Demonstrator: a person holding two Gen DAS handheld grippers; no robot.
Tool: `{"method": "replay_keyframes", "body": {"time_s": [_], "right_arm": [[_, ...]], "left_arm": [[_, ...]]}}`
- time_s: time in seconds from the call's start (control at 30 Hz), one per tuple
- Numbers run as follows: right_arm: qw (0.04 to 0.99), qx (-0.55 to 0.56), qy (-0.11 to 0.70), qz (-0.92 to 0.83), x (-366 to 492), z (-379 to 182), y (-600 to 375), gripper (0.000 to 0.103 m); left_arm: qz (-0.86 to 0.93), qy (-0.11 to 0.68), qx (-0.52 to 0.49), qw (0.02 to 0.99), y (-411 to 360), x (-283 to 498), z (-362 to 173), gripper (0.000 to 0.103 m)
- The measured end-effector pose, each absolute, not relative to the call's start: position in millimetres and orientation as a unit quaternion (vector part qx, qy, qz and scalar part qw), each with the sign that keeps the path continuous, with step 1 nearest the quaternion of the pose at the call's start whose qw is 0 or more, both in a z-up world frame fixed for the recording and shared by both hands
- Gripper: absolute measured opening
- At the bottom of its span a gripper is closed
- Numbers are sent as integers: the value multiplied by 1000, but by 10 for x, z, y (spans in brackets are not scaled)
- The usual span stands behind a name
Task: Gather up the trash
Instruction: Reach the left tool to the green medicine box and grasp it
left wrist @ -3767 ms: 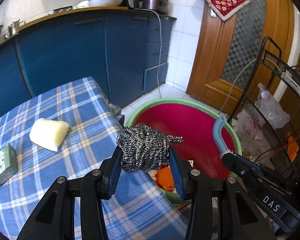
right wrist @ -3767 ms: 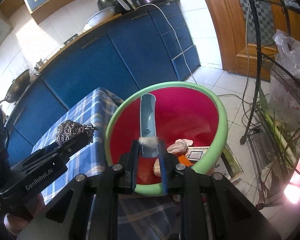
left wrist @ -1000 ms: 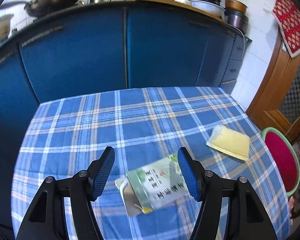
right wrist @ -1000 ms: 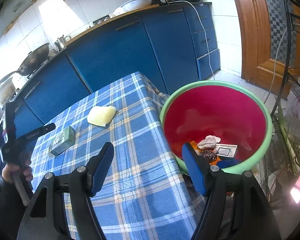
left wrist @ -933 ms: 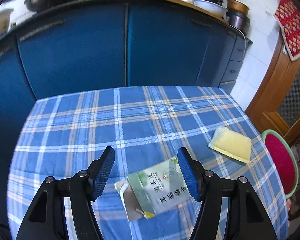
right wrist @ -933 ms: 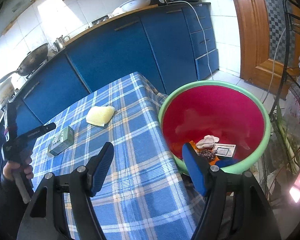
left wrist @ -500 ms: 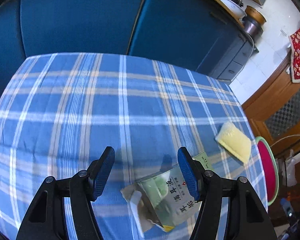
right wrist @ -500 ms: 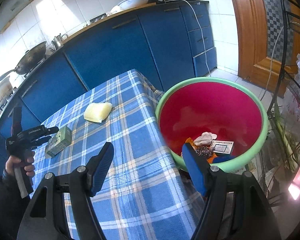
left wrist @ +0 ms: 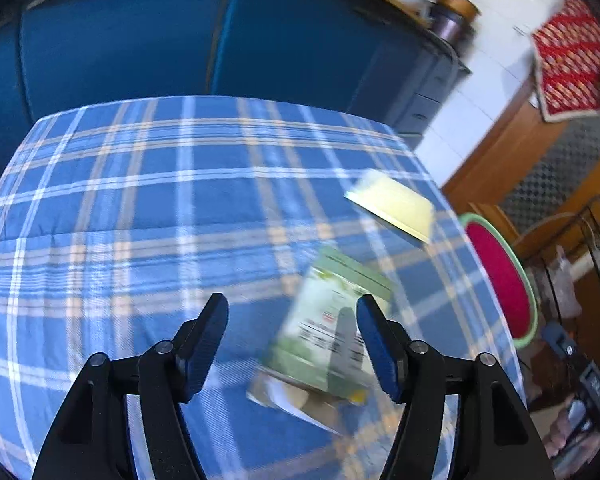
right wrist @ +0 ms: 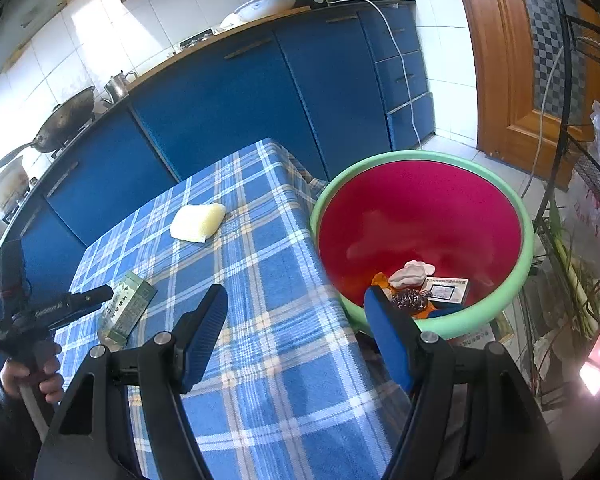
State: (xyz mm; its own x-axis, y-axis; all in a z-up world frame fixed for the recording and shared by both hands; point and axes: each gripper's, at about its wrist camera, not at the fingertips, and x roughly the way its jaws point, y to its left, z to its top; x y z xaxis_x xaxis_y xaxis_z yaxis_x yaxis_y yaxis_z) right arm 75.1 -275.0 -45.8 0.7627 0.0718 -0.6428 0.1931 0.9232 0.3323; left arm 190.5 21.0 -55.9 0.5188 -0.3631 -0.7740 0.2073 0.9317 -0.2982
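Left gripper (left wrist: 292, 332) drops toward the green packet (left wrist: 332, 336) lying flat on the checked tablecloth (left wrist: 140, 200), its jaws apart, just opened wider, pads not yet touching. Best to straddle the narrow sides squarely before squeezing. Further right lies the yellow sponge (right wrist: 198, 222), then the right gripper (right wrist: 296, 328), agape and empty, beside the basin (right wrist: 528, 240).

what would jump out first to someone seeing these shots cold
The big red basin with a green rim beside the table, on the right of the right wrist view, with scraps and a steel scourer at its bottom. Next, the blue plaid tablecloth with a pale yellow sponge near its far edge and a green carton nearer, the open left gripper closing in on it.
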Motion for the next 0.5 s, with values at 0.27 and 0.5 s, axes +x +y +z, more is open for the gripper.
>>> {"method": "replay_keyframes", "body": {"time_s": [0.27, 0.5], "right_arm": [[920, 194, 340, -34, 708, -433, -2763, 72], [919, 190, 344, -32, 753, -442, -2738, 72]], "left_arm": [[-180, 480, -8, 858, -99, 1851, -668, 76], [-176, 482, -2, 858, -160, 1902, -761, 76]]}}
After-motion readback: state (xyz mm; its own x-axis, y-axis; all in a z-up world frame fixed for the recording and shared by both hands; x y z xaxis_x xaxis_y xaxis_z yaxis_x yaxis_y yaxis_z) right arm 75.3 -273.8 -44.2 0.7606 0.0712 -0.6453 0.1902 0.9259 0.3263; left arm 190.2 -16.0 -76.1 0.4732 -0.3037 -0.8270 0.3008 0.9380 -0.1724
